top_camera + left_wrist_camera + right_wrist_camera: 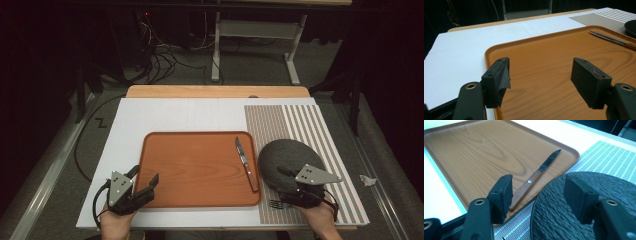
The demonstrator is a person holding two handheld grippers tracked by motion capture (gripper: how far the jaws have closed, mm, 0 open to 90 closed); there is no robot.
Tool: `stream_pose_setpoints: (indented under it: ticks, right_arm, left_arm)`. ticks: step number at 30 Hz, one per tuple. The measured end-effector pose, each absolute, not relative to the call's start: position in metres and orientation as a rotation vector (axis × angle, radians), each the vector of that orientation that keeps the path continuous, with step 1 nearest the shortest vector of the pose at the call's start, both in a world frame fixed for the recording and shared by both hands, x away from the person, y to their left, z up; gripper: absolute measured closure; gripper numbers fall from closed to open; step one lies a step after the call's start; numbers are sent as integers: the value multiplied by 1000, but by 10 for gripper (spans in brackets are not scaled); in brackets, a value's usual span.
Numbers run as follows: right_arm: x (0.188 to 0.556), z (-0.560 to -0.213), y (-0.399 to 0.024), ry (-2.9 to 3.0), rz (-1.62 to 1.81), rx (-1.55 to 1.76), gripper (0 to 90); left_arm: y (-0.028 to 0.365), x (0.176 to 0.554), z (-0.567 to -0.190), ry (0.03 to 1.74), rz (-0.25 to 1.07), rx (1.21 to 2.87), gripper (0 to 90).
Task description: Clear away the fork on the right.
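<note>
Knife (pixel 246 163) lying at right edge of tray (pixel 190 197), centre frame. Right gripper (pixel 285 176) lower right over dark plate (pixel 280 152), jaws apart, empty. Left gripper (pixel 145 181) apart too, lower left. Guessing next: fork (pixel 274 203), needs low pinch.

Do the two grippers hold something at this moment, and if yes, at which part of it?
Nothing is held. The left gripper stands open over the tray; the right gripper is open above the near edge of the dark plate, beside the knife.

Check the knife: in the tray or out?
In. The knife lies flat inside the tray, along its right rim, beside the dark plate.
</note>
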State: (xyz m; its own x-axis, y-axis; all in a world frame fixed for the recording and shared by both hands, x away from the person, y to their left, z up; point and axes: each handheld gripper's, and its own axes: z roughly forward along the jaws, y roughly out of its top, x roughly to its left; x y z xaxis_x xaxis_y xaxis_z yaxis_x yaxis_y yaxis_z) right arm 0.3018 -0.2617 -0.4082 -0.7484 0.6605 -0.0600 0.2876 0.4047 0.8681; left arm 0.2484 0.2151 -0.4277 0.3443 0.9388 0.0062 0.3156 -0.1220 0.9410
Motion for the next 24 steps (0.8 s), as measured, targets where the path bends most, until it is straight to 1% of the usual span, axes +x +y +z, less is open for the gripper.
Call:
stream_pose_setpoints:
  ticks: [24]
  right_arm:
    - [288, -412, -312, 2163, 1282, 917, 407]
  left_arm:
    - [214, 248, -428, 1141, 818, 1651, 316]
